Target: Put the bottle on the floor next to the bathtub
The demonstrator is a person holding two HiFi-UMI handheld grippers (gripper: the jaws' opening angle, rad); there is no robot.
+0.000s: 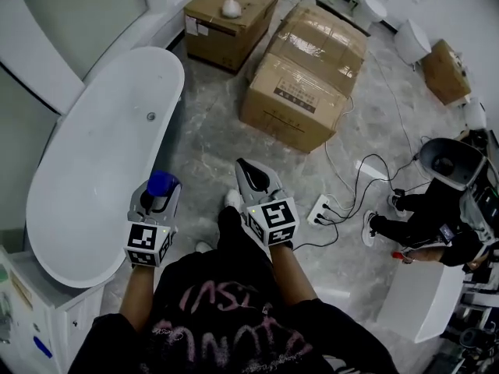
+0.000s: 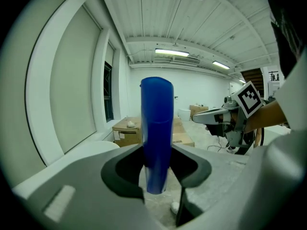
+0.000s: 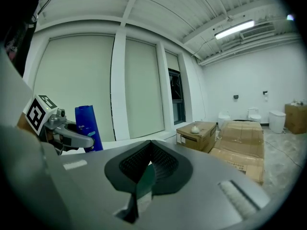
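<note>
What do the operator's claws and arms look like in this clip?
Left claw and right claw are matching light grey moulded shells with dark ribbed pads. Each carries a white cube of black square markers and a small green light. The person wears a black top with pink lettering.

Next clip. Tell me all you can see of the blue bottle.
The bottle is tall and blue, plastic by its look, with a flat top and small pale print on one side. It stands upright, its lower part clamped between the fingers of the left gripper, held in the air beside the bathtub. Nothing else touches it.
</note>
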